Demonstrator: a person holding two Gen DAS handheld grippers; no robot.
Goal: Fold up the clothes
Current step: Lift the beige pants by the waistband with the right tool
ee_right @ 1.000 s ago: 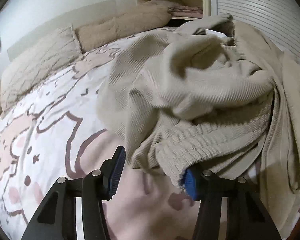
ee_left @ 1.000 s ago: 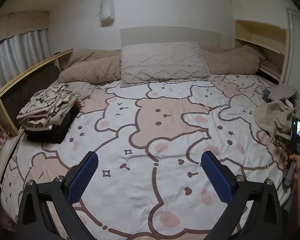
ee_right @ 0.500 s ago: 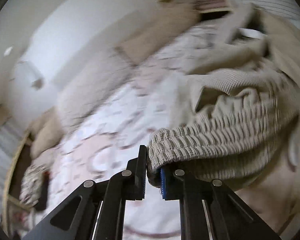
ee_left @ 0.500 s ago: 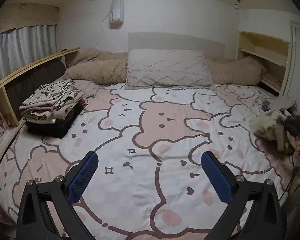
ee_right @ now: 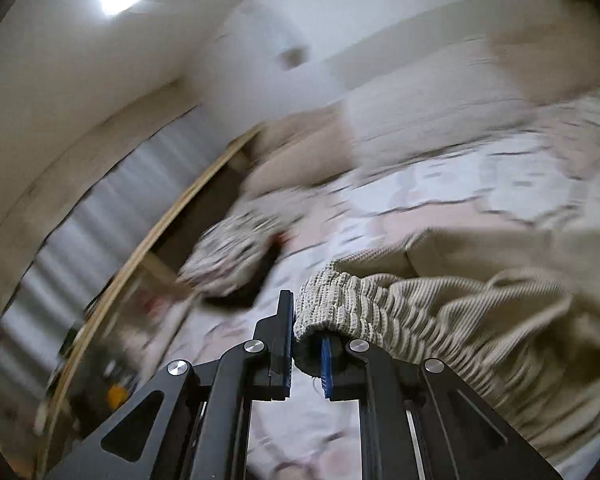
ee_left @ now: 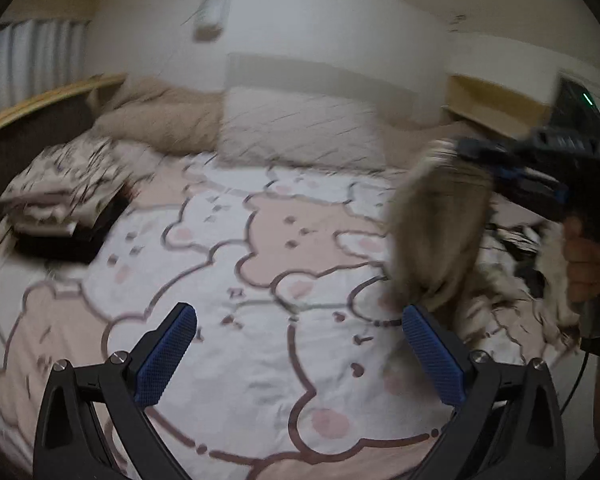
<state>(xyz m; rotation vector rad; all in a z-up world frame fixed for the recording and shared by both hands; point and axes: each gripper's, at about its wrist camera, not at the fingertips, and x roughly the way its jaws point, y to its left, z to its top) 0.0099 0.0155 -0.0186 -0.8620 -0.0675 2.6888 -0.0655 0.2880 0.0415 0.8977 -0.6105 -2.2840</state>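
My right gripper [ee_right: 306, 356] is shut on the elastic waistband of a beige ribbed knit garment [ee_right: 440, 320], which trails off to the right. In the left wrist view that garment [ee_left: 436, 228] hangs from the right gripper [ee_left: 468, 150], lifted above the right side of the bed. My left gripper [ee_left: 300, 352] is open and empty, low over the bear-print bedsheet [ee_left: 260, 280]. Both views are blurred by motion.
A stack of folded clothes [ee_left: 64, 208] lies at the bed's left side; it also shows in the right wrist view [ee_right: 236, 256]. Pillows [ee_left: 296, 132] and a beige duvet line the headboard. More loose clothes [ee_left: 512, 292] lie at the right edge. A wooden rail [ee_left: 40, 104] borders the left.
My right gripper closed on the beige garment's waistband, lifted it off the pile and swung it left over the bed. The left gripper stayed open and tilted slightly.
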